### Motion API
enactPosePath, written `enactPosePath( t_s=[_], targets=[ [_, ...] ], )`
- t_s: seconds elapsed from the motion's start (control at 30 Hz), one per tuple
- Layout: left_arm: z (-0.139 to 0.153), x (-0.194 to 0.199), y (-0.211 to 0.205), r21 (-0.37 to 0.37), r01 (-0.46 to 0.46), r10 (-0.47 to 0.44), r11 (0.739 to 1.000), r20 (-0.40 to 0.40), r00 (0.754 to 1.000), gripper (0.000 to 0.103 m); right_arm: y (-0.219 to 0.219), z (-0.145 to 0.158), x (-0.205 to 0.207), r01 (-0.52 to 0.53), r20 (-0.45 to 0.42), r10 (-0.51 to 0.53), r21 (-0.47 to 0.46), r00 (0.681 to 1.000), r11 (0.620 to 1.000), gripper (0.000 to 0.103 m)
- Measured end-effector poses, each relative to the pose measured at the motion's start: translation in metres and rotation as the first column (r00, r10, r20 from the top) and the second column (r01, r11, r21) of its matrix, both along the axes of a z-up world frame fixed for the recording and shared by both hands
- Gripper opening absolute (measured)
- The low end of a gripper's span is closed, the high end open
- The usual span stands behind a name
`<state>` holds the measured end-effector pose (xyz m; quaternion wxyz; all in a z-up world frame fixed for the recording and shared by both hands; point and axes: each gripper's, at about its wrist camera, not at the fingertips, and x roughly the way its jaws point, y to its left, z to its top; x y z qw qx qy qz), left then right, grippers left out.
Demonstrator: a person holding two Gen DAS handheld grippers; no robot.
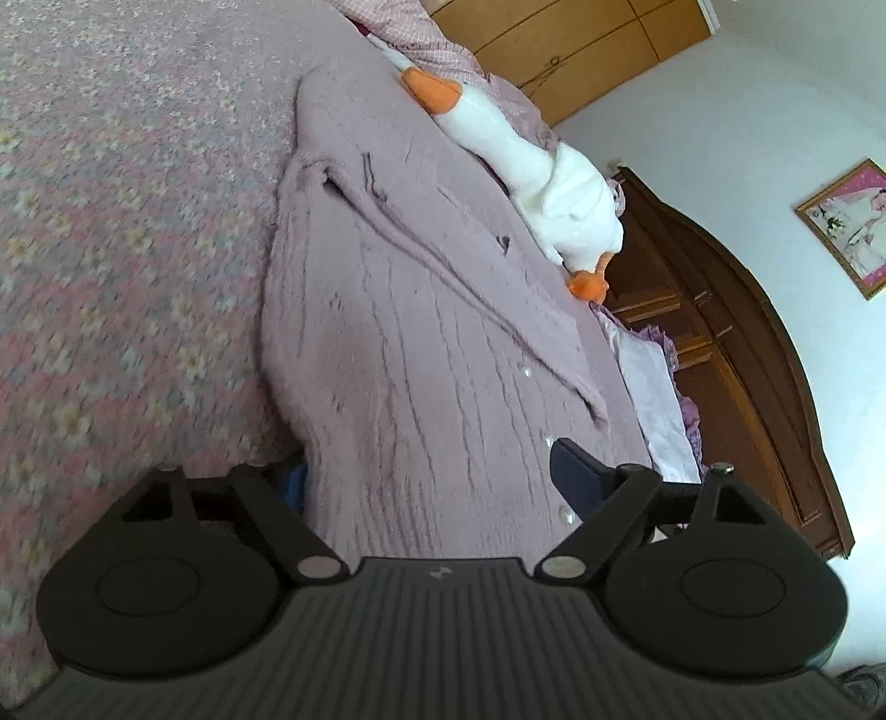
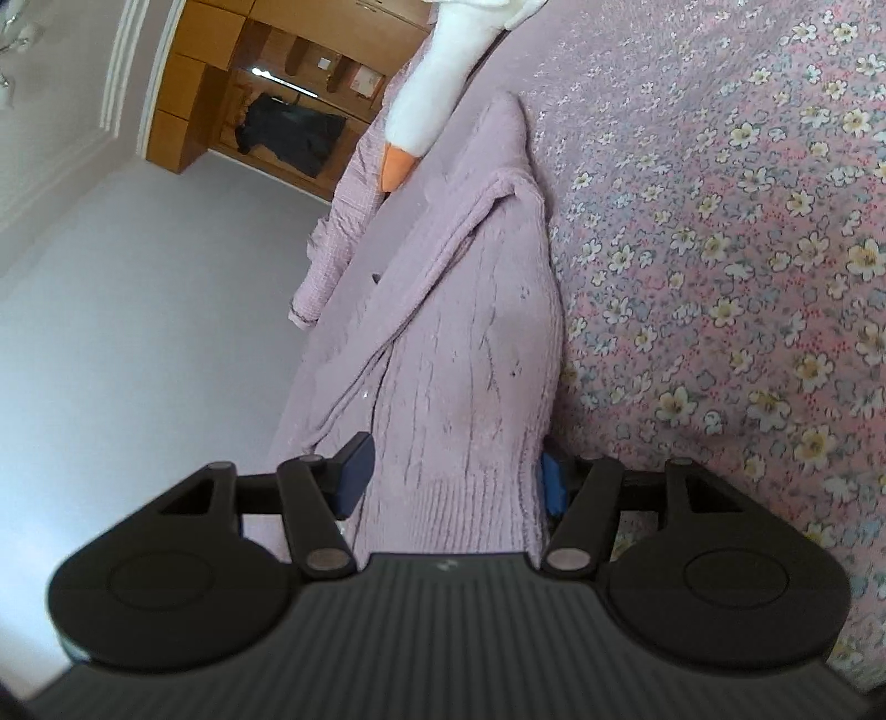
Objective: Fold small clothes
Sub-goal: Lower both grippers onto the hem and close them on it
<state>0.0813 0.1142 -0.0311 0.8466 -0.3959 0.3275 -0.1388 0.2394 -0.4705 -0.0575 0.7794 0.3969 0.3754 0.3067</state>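
A lilac ribbed knit cardigan (image 1: 421,310) with small pearly buttons lies lengthwise on the bed, its near end raised off the sheet. That end passes between the fingers of my left gripper (image 1: 434,482), which is shut on it. The left pad is mostly hidden behind the cloth. In the right wrist view the same cardigan (image 2: 470,343) runs away from the camera. Its ribbed hem is pinched between the dark blue pads of my right gripper (image 2: 454,482), which is shut on it.
A white plush goose (image 1: 531,166) with orange beak and feet lies along the cardigan's far side. The pink floral bedsheet (image 2: 720,249) spreads beside it. A pink checked garment (image 2: 343,221) hangs at the bed edge. A wooden headboard (image 1: 736,354) and a wardrobe (image 1: 581,44) stand behind.
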Motion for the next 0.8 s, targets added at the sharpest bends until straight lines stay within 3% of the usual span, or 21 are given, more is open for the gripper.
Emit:
enactPosePath(
  t_s=[0.13,0.3,0.4,0.47,0.53,0.63,0.8],
  targets=[
    [-0.001,-0.021,-0.005,-0.032,0.017,-0.018,0.999,-0.017,1.000,0.084,0.006,0.000,-0.017,-0.058,0.001,0.058,0.007,0.998,0.998,0.061],
    [-0.001,-0.030,-0.011,-0.014,-0.006,0.006,1.000,-0.019,1.000,0.082,0.005,-0.002,-0.030,-0.088,-0.006,0.088,0.005,0.996,0.996,0.060],
    [-0.004,-0.036,-0.008,-0.015,-0.038,0.037,0.999,-0.038,0.999,0.070,0.003,-0.003,-0.031,-0.068,-0.014,0.068,0.028,0.998,0.997,0.060],
    [-0.008,-0.039,-0.004,-0.026,-0.064,0.063,0.998,-0.055,0.997,0.059,0.000,-0.005,-0.030,-0.051,-0.028,0.053,0.043,0.998,0.998,0.057],
    [-0.010,-0.042,0.000,-0.041,-0.083,0.080,0.996,-0.070,0.994,0.055,-0.003,-0.007,-0.029,-0.041,-0.035,0.043,0.042,0.998,0.998,0.052],
    [-0.010,-0.044,0.000,-0.036,-0.087,0.084,0.996,-0.073,0.994,0.054,-0.006,-0.010,-0.032,-0.030,-0.043,0.032,0.035,0.999,0.999,0.046],
    [-0.007,-0.048,0.001,-0.016,-0.097,0.095,0.995,-0.072,0.993,0.055,-0.015,-0.009,-0.035,0.006,-0.050,-0.005,0.025,0.999,1.000,0.045]
  ],
)
